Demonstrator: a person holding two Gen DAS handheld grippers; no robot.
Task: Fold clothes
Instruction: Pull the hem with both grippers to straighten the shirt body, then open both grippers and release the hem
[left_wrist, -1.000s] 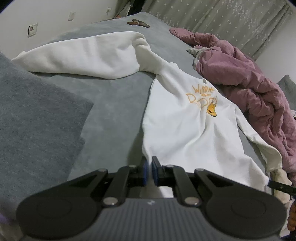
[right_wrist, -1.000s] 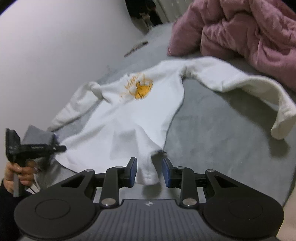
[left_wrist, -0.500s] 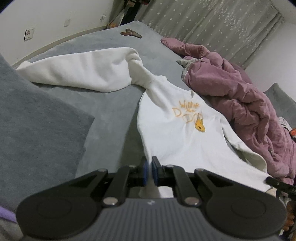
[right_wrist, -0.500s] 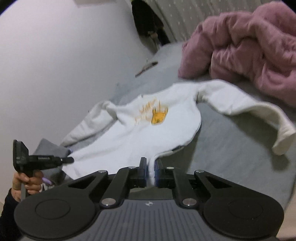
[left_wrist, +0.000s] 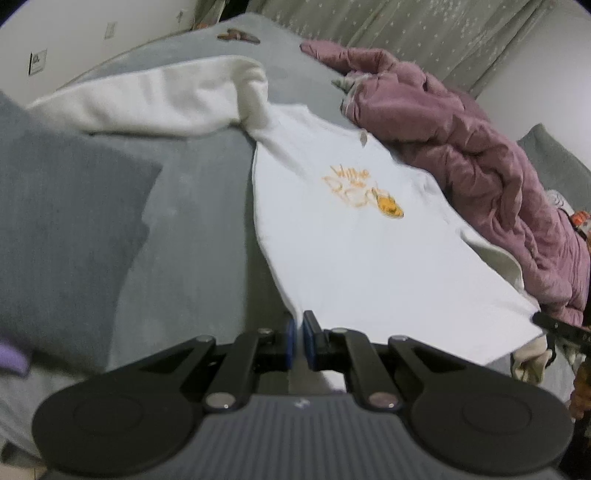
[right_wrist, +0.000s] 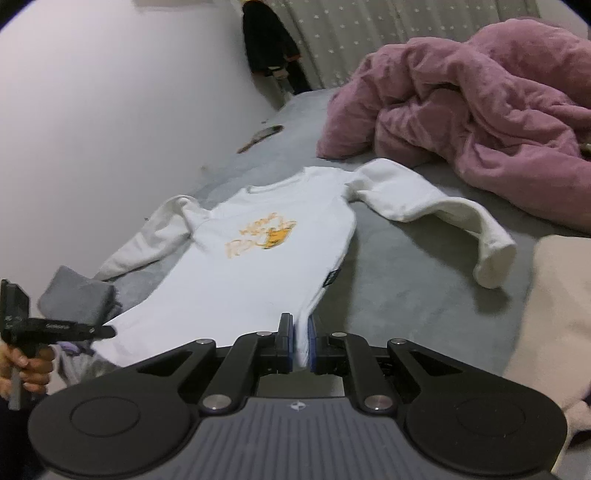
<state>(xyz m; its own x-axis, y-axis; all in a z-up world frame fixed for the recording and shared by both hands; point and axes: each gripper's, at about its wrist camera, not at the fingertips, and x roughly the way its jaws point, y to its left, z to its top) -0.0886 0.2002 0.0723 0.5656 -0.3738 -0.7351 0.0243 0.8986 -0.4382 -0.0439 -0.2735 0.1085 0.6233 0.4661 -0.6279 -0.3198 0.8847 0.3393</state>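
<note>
We are holding the white sweatshirt (left_wrist: 343, 236) by its bottom hem, one corner in each claw. The left gripper (left_wrist: 299, 338) is clenched on the hem corner at its side, with the blue pads pressed together on the white cloth. The right gripper (right_wrist: 302, 341) is clenched on the other corner, and a thin fold of the fabric is showing between its jaws. The sweatshirt is lying front side up on the grey bed (right_wrist: 406, 295), with the orange print (right_wrist: 264, 238) facing us, and the body is stretching flat and smooth away from both claws. One sleeve (right_wrist: 443, 218) is lying bent on the bed cover, with its cuff turning up; the other sleeve (left_wrist: 155, 96) is spreading out toward the wall. A crumpled pink blanket (right_wrist: 480, 103) is lying on the bed just beside the collar end of the sweatshirt. A grey pillow (left_wrist: 62, 206) is sitting near the left claw. In the right wrist view we are also seeing the left gripper from the side, and a hand (right_wrist: 29, 367) is gripping its handle.
</note>
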